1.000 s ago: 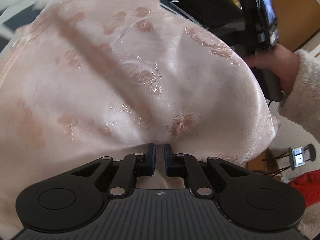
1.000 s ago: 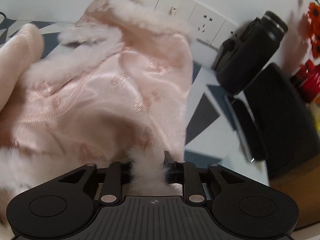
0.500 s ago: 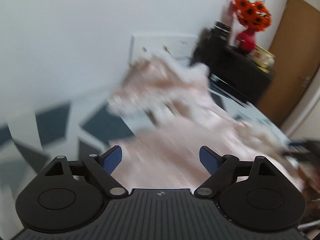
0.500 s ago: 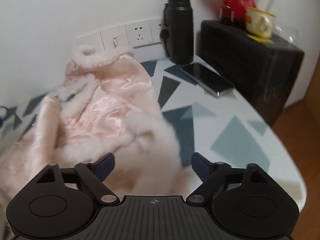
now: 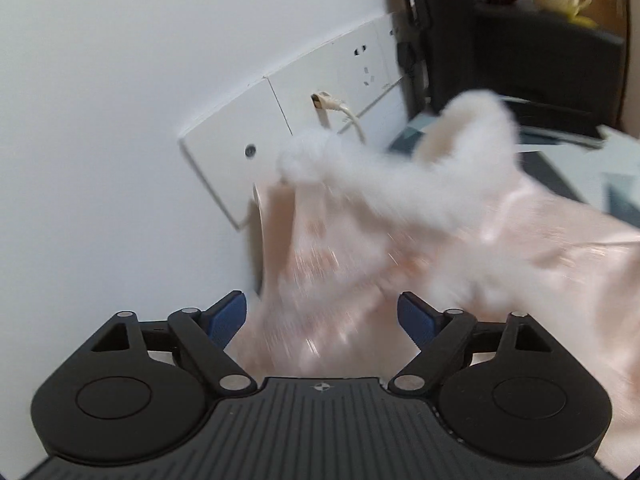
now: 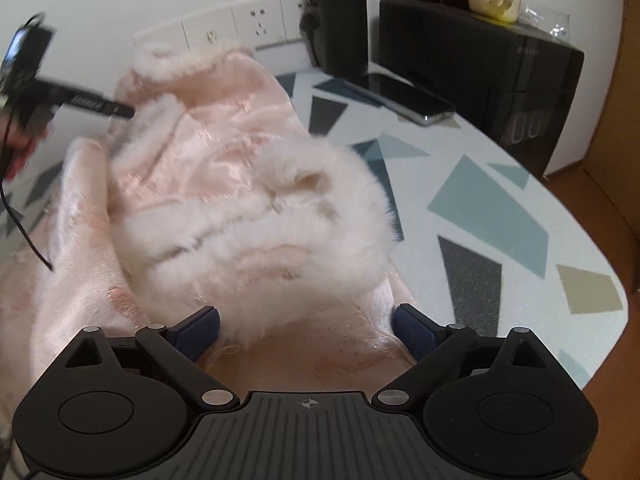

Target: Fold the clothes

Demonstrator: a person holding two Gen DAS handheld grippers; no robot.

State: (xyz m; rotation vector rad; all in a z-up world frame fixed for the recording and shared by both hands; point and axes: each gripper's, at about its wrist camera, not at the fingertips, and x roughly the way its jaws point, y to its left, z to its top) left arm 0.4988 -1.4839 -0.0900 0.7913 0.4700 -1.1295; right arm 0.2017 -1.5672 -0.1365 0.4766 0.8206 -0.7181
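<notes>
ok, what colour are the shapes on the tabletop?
Blue, grey and tan shapes on the white tabletop; right wrist view shows it best.

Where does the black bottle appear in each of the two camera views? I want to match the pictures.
Left wrist view: the black bottle stands at the top right, against the wall, behind the pink garment.
Right wrist view: the bottle is at the top centre, on the table by the wall.
Shared landmark: the white wall sockets immediately left of it.
</notes>
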